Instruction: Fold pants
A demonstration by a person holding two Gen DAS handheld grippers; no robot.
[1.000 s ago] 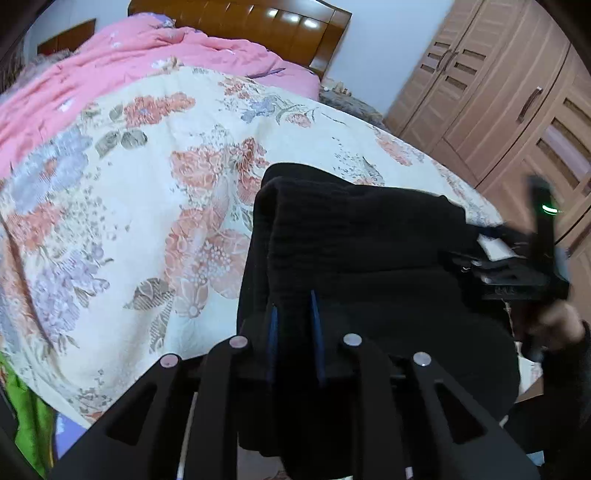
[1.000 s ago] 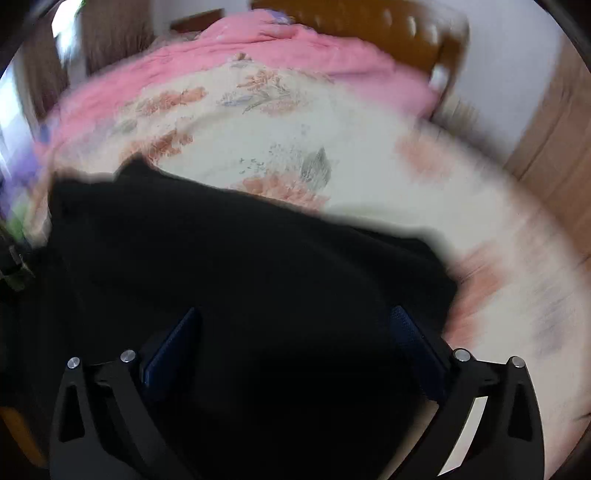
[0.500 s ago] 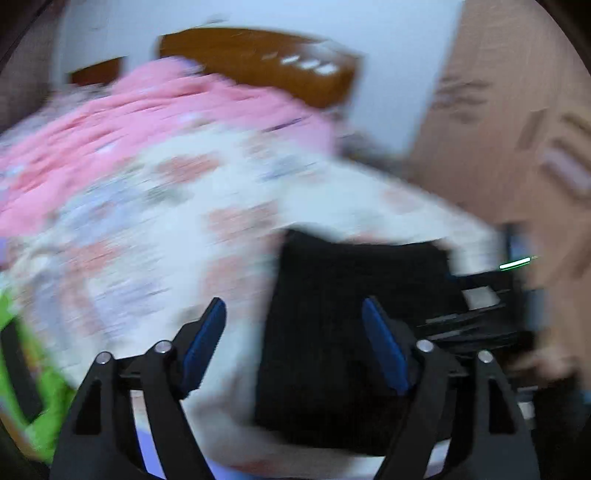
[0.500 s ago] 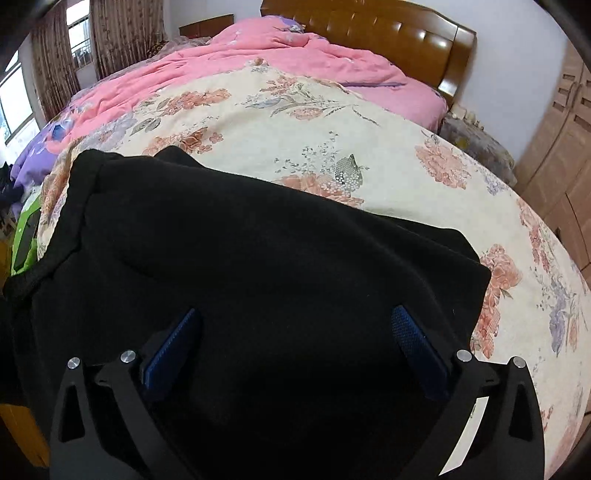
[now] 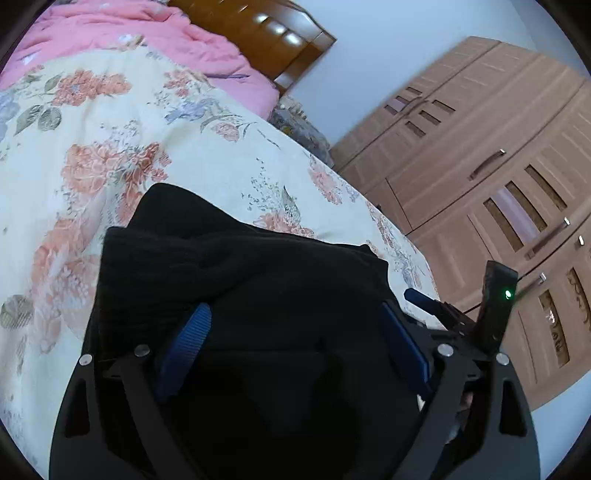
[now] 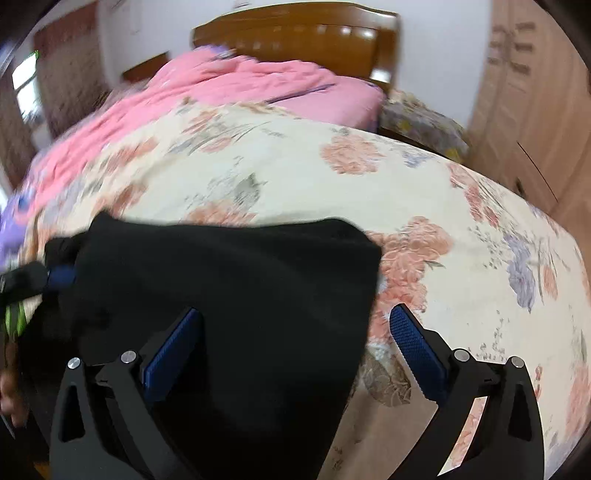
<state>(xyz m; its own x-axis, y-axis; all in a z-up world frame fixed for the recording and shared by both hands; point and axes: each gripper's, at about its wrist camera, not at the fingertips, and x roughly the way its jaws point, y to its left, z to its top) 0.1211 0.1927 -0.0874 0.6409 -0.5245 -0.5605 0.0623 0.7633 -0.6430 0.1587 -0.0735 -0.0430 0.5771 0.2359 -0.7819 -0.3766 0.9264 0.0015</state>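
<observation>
The black pants point(image 5: 240, 266) lie folded into a thick stack on the floral bedspread. In the left wrist view my left gripper point(image 5: 295, 310) hovers over the stack with its jaws opening wide; cloth lies below the pads point(image 5: 188, 336), which do not press on it. The right gripper's blue finger point(image 5: 421, 299) shows at the stack's right edge. In the right wrist view the pants point(image 6: 229, 266) fill the lower left. My right gripper point(image 6: 295, 314) stands open over their right edge, one pad above cloth, the other above the bedspread. The left gripper's fingertip point(image 6: 61, 277) peeks in at far left.
The floral bedspread point(image 5: 147, 147) spreads beyond the pants, with a pink quilt point(image 5: 129, 33) and a wooden headboard point(image 5: 266, 33) behind it. A brown wardrobe point(image 5: 498, 166) stands to the right of the bed. A hand point(image 6: 9, 387) shows at the left rim.
The left gripper, shut on the pants' fold a second ago, has let go and opened wide. The right gripper stayed open and shifted toward the pants' right edge.
</observation>
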